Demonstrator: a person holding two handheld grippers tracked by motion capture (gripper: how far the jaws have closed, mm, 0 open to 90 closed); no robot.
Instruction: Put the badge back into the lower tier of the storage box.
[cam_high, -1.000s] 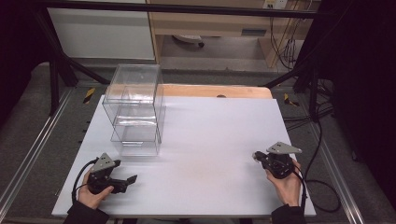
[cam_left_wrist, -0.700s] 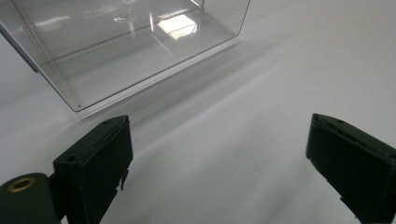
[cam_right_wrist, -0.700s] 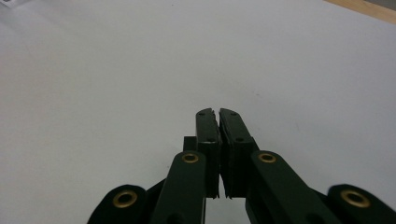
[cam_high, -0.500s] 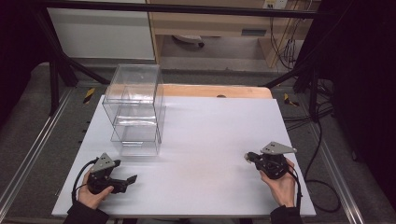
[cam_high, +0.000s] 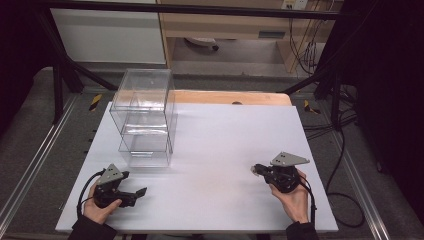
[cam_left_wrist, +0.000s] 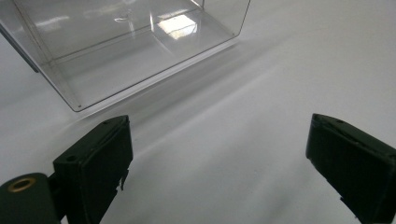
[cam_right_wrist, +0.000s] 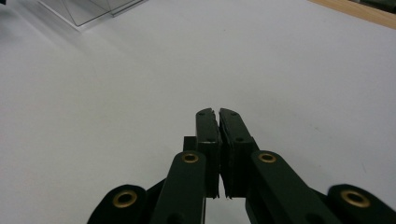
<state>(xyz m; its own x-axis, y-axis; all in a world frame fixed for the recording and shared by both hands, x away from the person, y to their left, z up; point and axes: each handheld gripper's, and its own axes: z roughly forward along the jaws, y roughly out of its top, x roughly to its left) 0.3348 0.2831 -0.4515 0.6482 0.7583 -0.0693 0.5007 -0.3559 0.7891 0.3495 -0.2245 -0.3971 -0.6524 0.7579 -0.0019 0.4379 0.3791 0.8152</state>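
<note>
White tabletop (cam_high: 215, 150), one clear stacked box, a person's two hands low at the near edge.

Toward the far left corner of the tabletop stands the clear plastic drawer box (cam_high: 145, 117), upright and see-through. Near its front corner, not touching it, the left gripper (cam_high: 136, 192) rests with its jaws spread wide and nothing between them; the box's bottom edge sits just ahead of it. Well apart at the near right side, the right gripper (cam_high: 256, 169) points leftward, its jaws pressed together on nothing, above bare white surface.

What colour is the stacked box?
Clear, see-through box; best seen in the high view.
</note>
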